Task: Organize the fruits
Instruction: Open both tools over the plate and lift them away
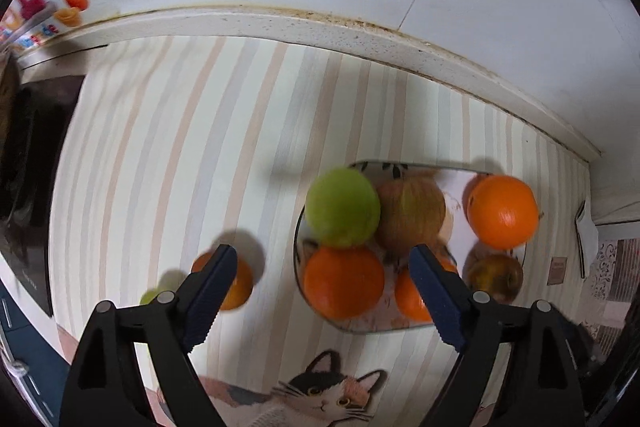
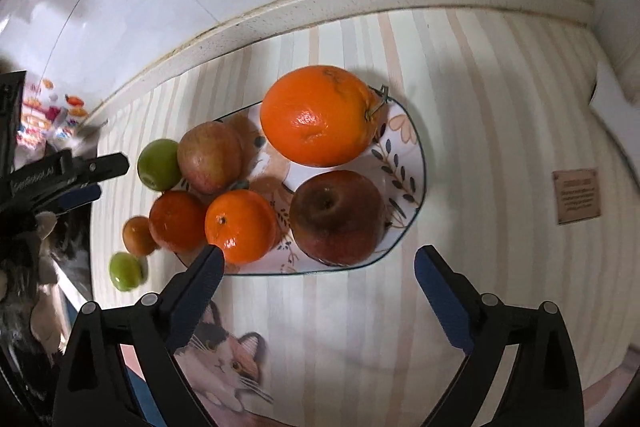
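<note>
Fingers of both grippers stand wide apart with nothing between them. From its own camera, the left gripper point(image 1: 322, 289) hangs above the striped cloth point(image 1: 180, 155), its right finger point(image 1: 436, 297) crossing the near edge of the plate point(image 1: 454, 183) and its left finger point(image 1: 212, 287) in front of a small orange point(image 1: 240, 287) that lies off the plate on the cloth. A small green fruit point(image 1: 150, 295) sits just beside that orange. On the plate, a green apple point(image 1: 342, 207) rests at the left rim against a reddish apple point(image 1: 412, 213), with an orange point(image 1: 344, 281) in front of them and a big orange point(image 1: 502, 211) toward the right. From the other camera, the right gripper point(image 2: 318, 265) hovers at the plate's near edge, close to a dark red apple point(image 2: 338, 217) and a mandarin point(image 2: 240, 225). A cat picture point(image 2: 224, 359) is printed on the cloth below.
</note>
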{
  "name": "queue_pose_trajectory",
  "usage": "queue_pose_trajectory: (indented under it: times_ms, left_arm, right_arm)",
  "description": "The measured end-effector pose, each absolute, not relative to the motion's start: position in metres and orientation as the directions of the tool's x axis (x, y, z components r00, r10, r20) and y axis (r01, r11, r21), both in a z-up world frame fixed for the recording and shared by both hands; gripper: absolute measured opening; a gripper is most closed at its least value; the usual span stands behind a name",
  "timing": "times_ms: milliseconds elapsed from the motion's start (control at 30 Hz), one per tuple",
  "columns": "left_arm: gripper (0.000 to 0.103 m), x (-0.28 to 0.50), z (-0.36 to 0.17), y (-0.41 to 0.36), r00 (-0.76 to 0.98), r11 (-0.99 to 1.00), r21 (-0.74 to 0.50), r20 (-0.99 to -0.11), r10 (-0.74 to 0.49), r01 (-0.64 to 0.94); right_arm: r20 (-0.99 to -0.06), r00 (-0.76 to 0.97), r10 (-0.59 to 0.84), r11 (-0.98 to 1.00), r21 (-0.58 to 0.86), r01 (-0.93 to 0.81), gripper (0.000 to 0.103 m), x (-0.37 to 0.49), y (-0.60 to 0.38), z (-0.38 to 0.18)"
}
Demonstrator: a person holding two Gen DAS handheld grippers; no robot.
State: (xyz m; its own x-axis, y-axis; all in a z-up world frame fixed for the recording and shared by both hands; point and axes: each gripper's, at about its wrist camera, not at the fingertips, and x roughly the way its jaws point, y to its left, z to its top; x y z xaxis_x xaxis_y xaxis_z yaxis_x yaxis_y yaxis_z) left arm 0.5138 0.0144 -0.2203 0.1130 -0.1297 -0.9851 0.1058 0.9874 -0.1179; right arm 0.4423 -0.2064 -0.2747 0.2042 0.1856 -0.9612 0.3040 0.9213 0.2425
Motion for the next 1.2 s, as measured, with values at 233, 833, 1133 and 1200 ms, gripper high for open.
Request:
queue_pose_trajectory:
  times_ms: [233,833,1133,1200]
  left_arm:
    - [0.088,0.457,-0.2,0.016,0.166,0.988,-0.103,-0.979,-0.121,0.117]
    - [0.088,0.377,-0.116,0.018,0.352,0.981,-0.091,-0.924,-0.147,0.171]
    - [0.088,0.355,-0.09,0.017,0.397,0.977,-0.112,-0.901,-0.176,0.18]
    - [0.088,0.352,-0.089,0.018,0.4,0.977,-0.118,-0.898,-0.181,0.177]
  right_arm:
    - [-0.965,0.234,0.117,0.958,0.172,0.228,0.098,0.429,-0.192,-0.243]
    - [-0.917,0.394,0.068,0.972,0.149,0.18,0.098,0.367,-0.183,-0.147]
    - [-0.889,0.454,0.061,0.976,0.149,0.161,0.098,0.345,-0.173,-0.112]
    - [-0.886,0.459,0.062,0.975,0.153,0.163,0.098,0.342,-0.173,-0.11]
